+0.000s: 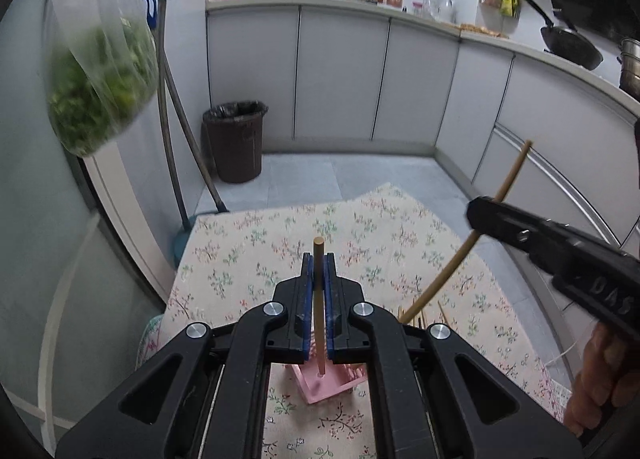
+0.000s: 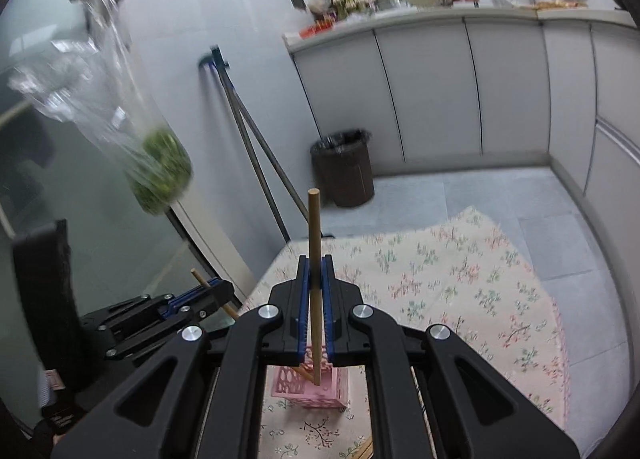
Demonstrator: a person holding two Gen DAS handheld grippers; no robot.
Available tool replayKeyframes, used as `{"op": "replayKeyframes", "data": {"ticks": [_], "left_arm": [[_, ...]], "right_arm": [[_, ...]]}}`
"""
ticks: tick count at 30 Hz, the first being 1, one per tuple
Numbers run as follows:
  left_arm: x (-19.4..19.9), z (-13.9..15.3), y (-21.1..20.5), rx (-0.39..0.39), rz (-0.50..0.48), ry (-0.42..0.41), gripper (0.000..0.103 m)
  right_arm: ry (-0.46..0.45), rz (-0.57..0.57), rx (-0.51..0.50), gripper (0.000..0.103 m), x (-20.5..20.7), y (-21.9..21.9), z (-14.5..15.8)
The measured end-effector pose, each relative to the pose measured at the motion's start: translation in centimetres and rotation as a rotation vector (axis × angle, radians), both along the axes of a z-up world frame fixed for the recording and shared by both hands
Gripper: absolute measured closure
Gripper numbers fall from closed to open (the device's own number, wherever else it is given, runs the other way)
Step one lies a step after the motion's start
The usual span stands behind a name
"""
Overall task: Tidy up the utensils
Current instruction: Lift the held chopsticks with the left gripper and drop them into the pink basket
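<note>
While each claw carries a chopstick above the pink holder [image 2: 308, 387], the step in hand looks like dropping both sticks into it, and doing that well probably means bringing each tip squarely over an opening before loosening the grip, one stick at a time so they do not knock together. Nearest, the left claw [image 1: 319, 271] is pinched tight on an upright chopstick [image 1: 319, 299], blue pads [image 1: 307, 299] pressing its shaft on both sides; its lower end hangs just over the holder, though whether it touches the base is hard to tell. The right claw [image 2: 315, 279] is likewise clamped on a second chopstick [image 2: 314, 259], held upright with its tip at the holder's mouth, beside a stick already leaning inside. Seen from the left camera, that second stick slants across the right claw's side. A few more chopsticks [image 1: 416, 315] lie on the flowered cloth [image 1: 360, 243] covering the surface, just beside the holder, so I judge the sorting unfinished. Farther off stand a dark bin [image 1: 235, 141] on the floor and a bag of greens [image 1: 100, 91] hanging at the left.
</note>
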State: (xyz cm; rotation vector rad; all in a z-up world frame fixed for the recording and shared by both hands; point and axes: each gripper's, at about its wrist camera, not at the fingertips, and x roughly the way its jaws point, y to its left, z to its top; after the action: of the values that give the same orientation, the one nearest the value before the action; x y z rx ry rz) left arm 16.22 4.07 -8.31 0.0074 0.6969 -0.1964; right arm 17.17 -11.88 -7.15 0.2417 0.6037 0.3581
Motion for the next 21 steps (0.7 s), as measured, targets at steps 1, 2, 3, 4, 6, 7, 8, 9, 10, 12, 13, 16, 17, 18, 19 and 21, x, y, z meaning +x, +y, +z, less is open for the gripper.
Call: {"op": "replayKeyframes", "data": {"ticks": [1,2,3,4,6,7,8,9,10,12,13,16,17,18,19,21], "left_arm": [[0.3,-0.5,0.1,-0.003,0.000,0.021,0.099],[0.9,-0.8,0.4,-0.005,0.000,0.037,0.099],[1.2,-1.2,0.5,-0.009,0.002,0.051,0.099],[1.5,-1.4,0.7,-0.014,0.004,0.061,0.099],[2.0,-2.0,1.2,-0.033,0.012,0.088,0.099],[2.2,-2.2,1.3,-0.043,0.014,0.098,0.099],[2.4,-2.3,1.5,-0.051,0.018,0.100,0.098],[2.5,-2.2,1.5,-0.051,0.021,0.101,0.098],[2.6,-2.2,1.4,-0.050,0.022,0.102,0.098],[2.6,-2.2,1.4,-0.053,0.024,0.098,0.098],[2.6,-2.0,1.5,-0.055,0.028,0.093,0.097],[2.4,-1.7,1.7,-0.067,0.033,0.075,0.074],[2.2,-1.5,1.7,-0.068,0.038,0.065,0.065],[2.0,-1.2,1.7,-0.069,0.042,0.055,0.060],[1.8,-0.9,1.8,-0.071,0.045,0.046,0.058],[1.6,-0.5,1.8,-0.074,0.049,0.038,0.048]], "right_arm": [[0.027,0.003,-0.012,0.097,0.7,0.4,-0.8],[0.057,0.003,-0.026,0.097,1.4,0.9,-1.7],[0.077,0.004,-0.032,0.097,1.9,1.0,-2.2],[0.100,0.005,-0.039,0.097,2.4,1.3,-3.0],[0.132,0.007,-0.046,0.097,3.1,1.6,-4.2],[0.149,0.009,-0.047,0.097,3.4,1.8,-4.8],[0.161,0.012,-0.045,0.097,3.7,1.9,-5.1],[0.167,0.014,-0.045,0.097,3.9,1.9,-5.4],[0.173,0.016,-0.046,0.097,4.0,2.0,-5.7],[0.179,0.022,-0.044,0.097,4.2,2.1,-5.9],[0.180,0.025,-0.043,0.096,4.2,2.1,-6.0],[0.179,0.030,-0.031,0.093,4.2,2.1,-5.8],[0.178,0.032,-0.026,0.093,4.2,2.0,-5.7],[0.173,0.033,-0.018,0.093,4.2,2.0,-5.6],[0.171,0.035,-0.014,0.092,4.1,1.9,-5.4],[0.161,0.037,-0.006,0.087,3.9,1.8,-4.9]]}}
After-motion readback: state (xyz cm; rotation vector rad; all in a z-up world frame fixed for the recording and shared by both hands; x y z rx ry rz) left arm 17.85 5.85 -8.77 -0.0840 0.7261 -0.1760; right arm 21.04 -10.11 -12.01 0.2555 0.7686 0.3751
